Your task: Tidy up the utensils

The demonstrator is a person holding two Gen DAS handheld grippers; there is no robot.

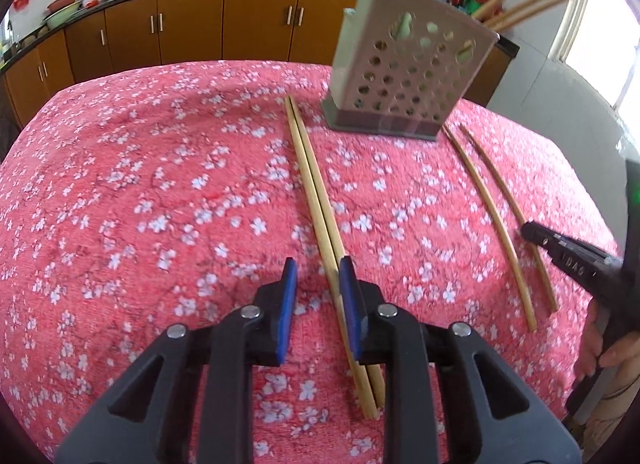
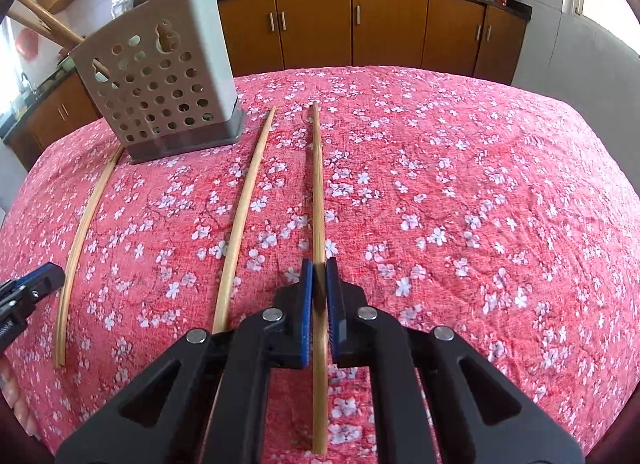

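A perforated grey utensil holder (image 1: 404,68) stands at the far side of the pink floral cloth (image 1: 160,184), with several chopsticks sticking out of it; it also shows in the right wrist view (image 2: 168,80). My left gripper (image 1: 318,270) is open, its jaws astride a pair of bamboo chopsticks (image 1: 316,200) lying on the cloth. My right gripper (image 2: 319,268) is shut on one chopstick (image 2: 318,184). A second chopstick (image 2: 244,208) lies just left of it. In the left wrist view, these two chopsticks (image 1: 496,216) lie at the right.
Brown kitchen cabinets (image 1: 192,28) with woks on a dark counter run behind the table. The left gripper's tip (image 2: 36,284) shows at the left edge of the right wrist view, beside the chopstick pair (image 2: 80,232).
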